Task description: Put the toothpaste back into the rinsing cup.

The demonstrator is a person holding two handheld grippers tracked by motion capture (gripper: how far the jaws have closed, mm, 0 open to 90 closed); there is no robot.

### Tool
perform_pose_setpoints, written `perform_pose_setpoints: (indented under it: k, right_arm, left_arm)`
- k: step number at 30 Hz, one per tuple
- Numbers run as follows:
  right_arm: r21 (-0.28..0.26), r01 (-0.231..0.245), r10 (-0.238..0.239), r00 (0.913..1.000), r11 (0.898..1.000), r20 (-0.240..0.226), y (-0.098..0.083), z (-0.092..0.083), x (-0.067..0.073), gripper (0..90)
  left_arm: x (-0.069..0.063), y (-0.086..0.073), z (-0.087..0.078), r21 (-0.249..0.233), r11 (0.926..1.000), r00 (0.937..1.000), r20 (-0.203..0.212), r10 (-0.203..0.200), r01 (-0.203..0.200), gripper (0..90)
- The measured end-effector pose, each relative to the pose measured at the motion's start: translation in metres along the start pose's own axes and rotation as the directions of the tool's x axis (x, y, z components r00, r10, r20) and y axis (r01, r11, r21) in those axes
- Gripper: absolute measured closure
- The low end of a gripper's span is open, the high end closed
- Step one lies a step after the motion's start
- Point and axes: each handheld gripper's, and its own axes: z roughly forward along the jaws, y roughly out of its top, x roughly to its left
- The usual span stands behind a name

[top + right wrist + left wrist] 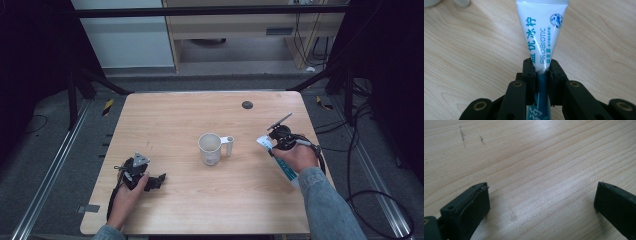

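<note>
White-and-blue soft plastic toothpaste tube (541, 32), light and squashy, was clamped mid-body by the right gripper's (541, 75) fingers just above the wooden worktop (180, 115), right of a white mug (210, 148); left gripper's (541, 202) fingers stood apart.

The surface (180, 200) is pale wood with a fine straight grain, smooth, with a soft sheen under the light. The toothpaste tube (541, 32) is glossy white plastic with blue print, pinched flat. The right claw (541, 72) is matt black plastic with brass-coloured screw sockets. The mug (210, 148) looks smooth, white and slightly shiny.
</note>
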Motion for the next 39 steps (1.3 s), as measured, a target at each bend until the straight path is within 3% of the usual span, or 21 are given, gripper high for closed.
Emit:
perform_pose_setpoints:
  k: [20, 39]
  right_arm:
    - [-0.144, -0.027, 0.022, 0.9993, 0.989, -0.031, 0.010, -0.023, 0.010, 78.2]
    - [-0.225, -0.054, 0.047, 0.9982, 0.973, -0.037, 0.016, -0.036, 0.015, 78.2]
  left_arm:
    - [0.000, 0.000, 0.000, 0.000, 1.0000, 1.0000, 0.000, 0.000, 0.000, 0.0]
    - [0.000, 0.000, 0.000, 0.000, 1.0000, 1.0000, 0.000, 0.000, 0.000, 0.0]
